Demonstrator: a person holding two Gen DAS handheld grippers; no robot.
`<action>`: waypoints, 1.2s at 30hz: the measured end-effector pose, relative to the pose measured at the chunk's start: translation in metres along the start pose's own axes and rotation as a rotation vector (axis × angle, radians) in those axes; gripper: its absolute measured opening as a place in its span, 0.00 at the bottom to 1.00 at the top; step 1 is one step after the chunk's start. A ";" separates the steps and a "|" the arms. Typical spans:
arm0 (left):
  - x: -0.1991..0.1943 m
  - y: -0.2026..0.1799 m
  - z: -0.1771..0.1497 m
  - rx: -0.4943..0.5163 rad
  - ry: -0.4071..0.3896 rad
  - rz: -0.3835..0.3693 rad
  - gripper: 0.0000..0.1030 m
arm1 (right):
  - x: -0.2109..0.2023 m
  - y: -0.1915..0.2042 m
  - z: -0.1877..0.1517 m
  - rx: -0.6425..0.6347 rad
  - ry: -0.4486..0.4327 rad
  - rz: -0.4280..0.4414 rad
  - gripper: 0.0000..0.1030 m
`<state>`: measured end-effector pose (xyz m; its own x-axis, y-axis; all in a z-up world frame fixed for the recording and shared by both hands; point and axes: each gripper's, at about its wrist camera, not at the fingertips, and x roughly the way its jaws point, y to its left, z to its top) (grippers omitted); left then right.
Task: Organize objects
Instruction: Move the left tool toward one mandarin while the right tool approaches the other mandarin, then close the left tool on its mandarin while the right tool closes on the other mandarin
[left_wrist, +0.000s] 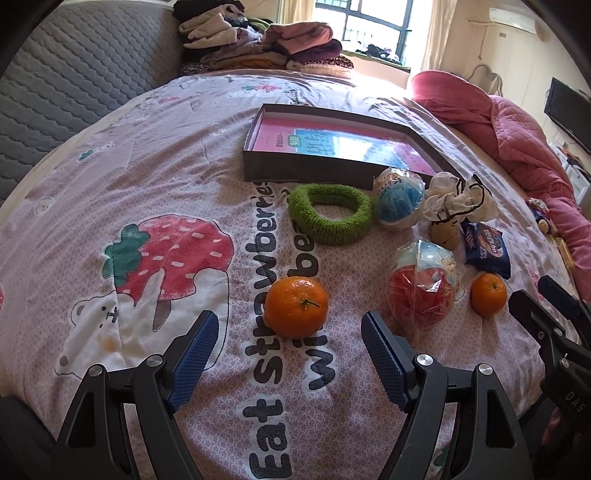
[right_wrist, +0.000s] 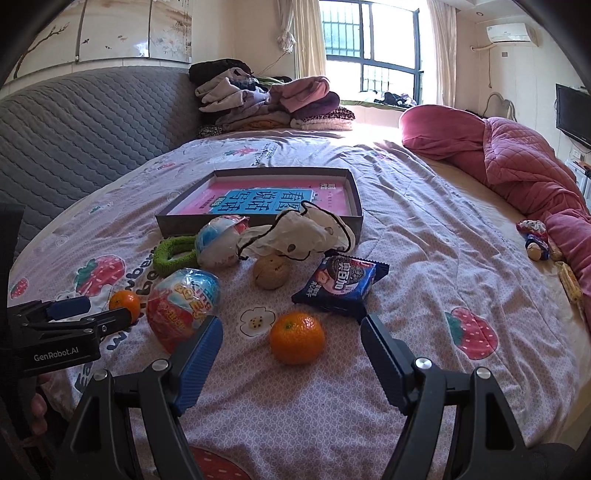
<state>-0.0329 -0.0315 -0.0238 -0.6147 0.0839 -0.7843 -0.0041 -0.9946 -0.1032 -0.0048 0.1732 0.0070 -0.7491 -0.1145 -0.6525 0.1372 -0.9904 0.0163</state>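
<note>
Two handheld grippers are held low over a bed covered by a strawberry-print sheet. The left gripper is seen with its jaws spread wide, a mandarin lying between and just ahead of its tips. The right gripper is likewise spread apart, with a second mandarin framed between its fingers. A shallow dark box is set farther back, with a green ring, two wrapped toy eggs, a walnut and a biscuit packet scattered before it.
</note>
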 end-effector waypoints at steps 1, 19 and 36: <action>0.002 0.000 0.000 0.001 0.003 -0.003 0.78 | 0.003 -0.001 -0.001 0.001 0.008 -0.005 0.74; 0.024 0.001 0.003 0.018 0.019 -0.018 0.64 | 0.037 0.001 -0.007 -0.013 0.073 -0.045 0.70; 0.028 -0.005 0.003 0.049 0.004 -0.022 0.39 | 0.049 0.011 -0.011 -0.074 0.084 -0.062 0.50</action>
<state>-0.0524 -0.0245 -0.0432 -0.6109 0.1063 -0.7846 -0.0563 -0.9943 -0.0909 -0.0333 0.1576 -0.0333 -0.7011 -0.0435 -0.7118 0.1420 -0.9867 -0.0796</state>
